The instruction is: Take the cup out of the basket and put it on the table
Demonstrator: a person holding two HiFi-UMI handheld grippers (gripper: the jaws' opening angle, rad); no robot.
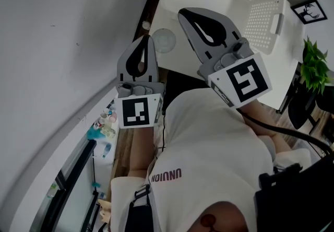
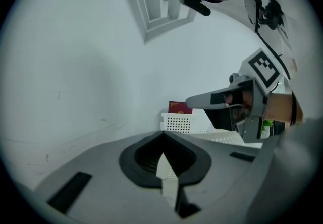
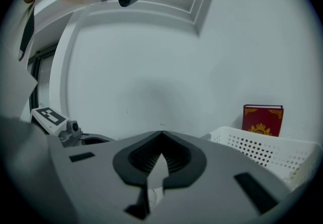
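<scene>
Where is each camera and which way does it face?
Head view: on the person's head, steeply down on table, basket, left gripper, right gripper; white shirt shows.
Left gripper view: rides it, along shut jaws at wall; right gripper and hand show.
Right gripper view: rides it, along shut jaws at wall; left gripper's marker cube shows.
Shared: gripper views both catch basket, red book.

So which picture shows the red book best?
The right gripper view. There the red book stands big and clear against the wall, behind the white basket, with its gold crest showing. The left gripper view shows only a small red top peeking over the basket. The head view does not show it.
</scene>
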